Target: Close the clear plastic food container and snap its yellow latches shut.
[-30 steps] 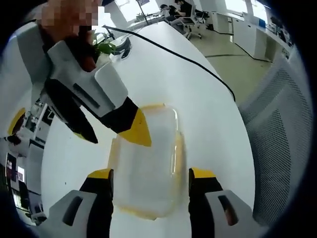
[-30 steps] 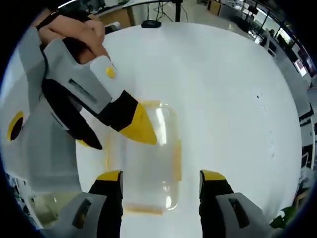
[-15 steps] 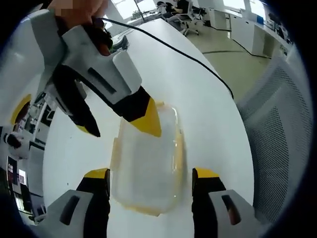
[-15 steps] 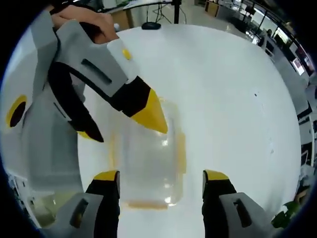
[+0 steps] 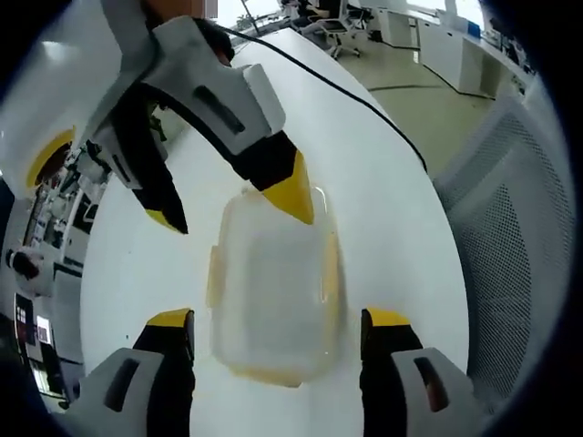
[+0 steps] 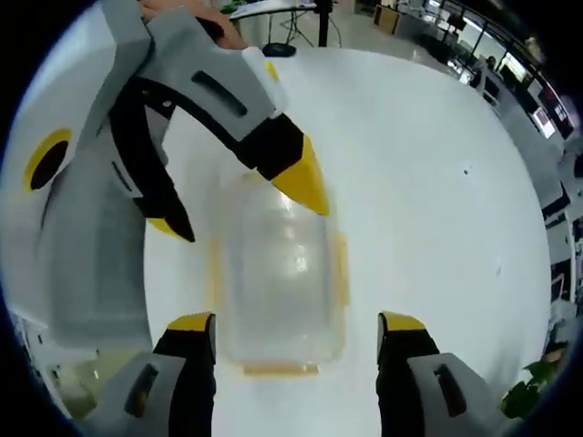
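Observation:
A clear plastic food container [image 5: 273, 291] [image 6: 278, 282] lies on the white table with its lid resting on top. Yellow latches [image 5: 332, 273] [image 6: 342, 269] stick out from its sides. In the left gripper view my left gripper [image 5: 278, 319] stands open, its jaws straddling the container's near end. The right gripper [image 5: 239, 217] reaches in from the upper left, open, one yellow tip over the lid's far end. In the right gripper view my right gripper [image 6: 296, 323] is open astride the container's near end. The left gripper [image 6: 253, 221] comes in from the upper left, open.
A black cable [image 5: 364, 109] runs across the white table [image 5: 383, 209]. A grey mesh chair [image 5: 510, 209] stands past the table edge on the right. A small dark object [image 6: 278, 47] lies at the table's far side, and a green plant [image 6: 528, 391] shows at the lower right.
Both cameras have shifted, so the container sits more squarely between each view's own jaws. The opposite gripper has moved up and further over the container's far end. Both grippers stay open.

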Action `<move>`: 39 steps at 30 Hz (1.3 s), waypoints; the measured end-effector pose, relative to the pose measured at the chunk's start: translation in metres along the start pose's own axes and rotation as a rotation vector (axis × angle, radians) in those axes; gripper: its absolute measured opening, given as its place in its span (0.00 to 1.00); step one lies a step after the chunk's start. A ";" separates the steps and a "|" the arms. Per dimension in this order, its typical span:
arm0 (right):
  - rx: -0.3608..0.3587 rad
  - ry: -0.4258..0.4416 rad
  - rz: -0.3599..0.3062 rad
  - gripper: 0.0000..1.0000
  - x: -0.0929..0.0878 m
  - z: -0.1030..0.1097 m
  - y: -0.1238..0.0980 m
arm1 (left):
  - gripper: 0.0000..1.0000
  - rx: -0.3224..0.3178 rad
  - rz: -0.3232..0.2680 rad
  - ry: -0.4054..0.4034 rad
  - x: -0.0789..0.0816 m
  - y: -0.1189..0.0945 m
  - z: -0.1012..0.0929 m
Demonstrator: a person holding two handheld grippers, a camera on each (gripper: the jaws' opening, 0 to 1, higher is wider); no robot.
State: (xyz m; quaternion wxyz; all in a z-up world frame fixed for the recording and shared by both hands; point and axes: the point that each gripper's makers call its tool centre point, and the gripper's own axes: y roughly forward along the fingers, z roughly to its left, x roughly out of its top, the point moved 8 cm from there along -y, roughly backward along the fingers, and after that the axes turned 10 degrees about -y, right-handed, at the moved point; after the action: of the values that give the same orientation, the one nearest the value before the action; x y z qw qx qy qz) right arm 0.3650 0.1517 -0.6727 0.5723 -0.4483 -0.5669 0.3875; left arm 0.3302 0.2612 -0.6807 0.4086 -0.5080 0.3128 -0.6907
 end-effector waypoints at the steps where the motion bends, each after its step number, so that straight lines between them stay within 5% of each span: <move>1: 0.000 -0.001 -0.001 0.72 0.000 0.001 0.000 | 0.76 0.002 -0.001 0.008 0.000 0.000 0.001; 39: -0.057 -0.027 0.003 0.78 -0.014 0.018 0.008 | 0.86 -0.078 0.008 -0.060 -0.015 0.014 0.017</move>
State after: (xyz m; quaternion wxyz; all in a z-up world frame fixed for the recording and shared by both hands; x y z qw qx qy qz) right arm 0.3465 0.1423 -0.6855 0.5510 -0.4603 -0.5845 0.3781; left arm 0.3524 0.2678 -0.6945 0.4004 -0.5427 0.3292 -0.6609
